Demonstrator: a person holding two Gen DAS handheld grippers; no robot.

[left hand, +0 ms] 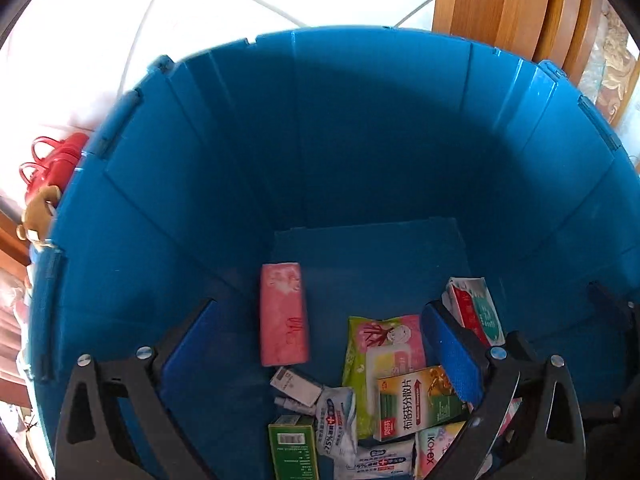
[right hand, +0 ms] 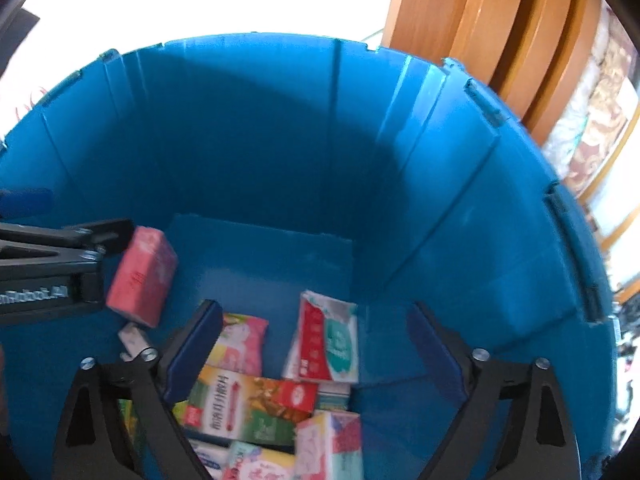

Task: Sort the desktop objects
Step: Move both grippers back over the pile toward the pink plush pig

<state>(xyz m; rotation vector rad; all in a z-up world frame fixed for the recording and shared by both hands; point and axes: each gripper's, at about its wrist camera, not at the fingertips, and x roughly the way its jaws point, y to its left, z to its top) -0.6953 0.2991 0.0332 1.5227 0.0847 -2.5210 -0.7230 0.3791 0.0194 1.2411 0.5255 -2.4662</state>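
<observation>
Currently I am hovering both grippers, left gripper (left hand: 316, 344) and right gripper (right hand: 316, 344), jaws open and empty, over the blue bin (left hand: 360, 128). The pink tissue pack (left hand: 284, 314) is lying inside on the bin floor; it looks light and soft, so I am judging its long sides the best hold.

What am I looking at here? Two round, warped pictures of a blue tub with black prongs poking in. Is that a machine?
No machine: a person holds a two-finger claw in each hand, and each claw carries a wide-angle camera looking along its fingers. One picture comes from the left claw, the other from the right claw. Both are open and hold nothing. They point down into a blue bin. On its floor lie small packs: a pink tissue pack, a green and orange medicine box, a red and white pack, wipes and others. In the right view, the left claw shows beside the pink pack, which looks blurred.
</observation>
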